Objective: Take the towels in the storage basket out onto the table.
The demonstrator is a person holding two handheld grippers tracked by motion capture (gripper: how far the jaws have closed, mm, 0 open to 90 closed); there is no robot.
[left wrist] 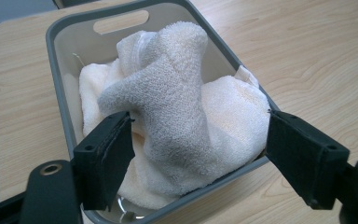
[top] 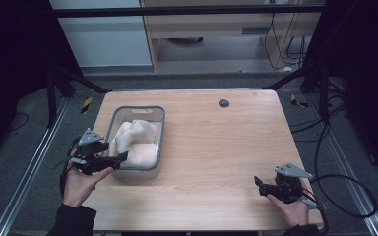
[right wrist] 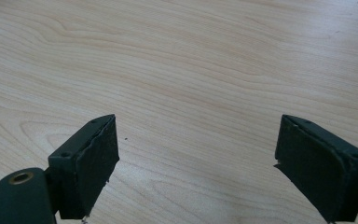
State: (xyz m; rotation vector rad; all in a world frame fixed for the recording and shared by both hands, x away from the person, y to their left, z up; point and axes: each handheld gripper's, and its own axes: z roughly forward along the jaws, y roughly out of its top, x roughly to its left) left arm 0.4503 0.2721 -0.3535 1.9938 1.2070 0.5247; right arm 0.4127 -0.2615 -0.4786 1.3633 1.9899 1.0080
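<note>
A grey plastic bin (top: 137,108) stands on the left part of the wooden table. It holds crumpled cream and white towels (top: 138,137) that rise above its rim. My left gripper (top: 123,156) is at the bin's near left corner, pointing right over the rim. In the left gripper view the bin (left wrist: 56,70) and the heaped towel (left wrist: 177,102) lie ahead; the left gripper (left wrist: 198,135) stands wide apart on either side of the towel's near end, and its pads do not press on it. My right gripper (top: 258,184) rests open near the table's front right corner, with bare wood between the jaws of the right gripper (right wrist: 198,140).
A small dark round grommet (top: 223,103) sits near the table's far edge. The wooden table (top: 216,147) ends close behind the right hand. Black cables (top: 344,196) loop on the floor to the right, and metal rails run along both sides.
</note>
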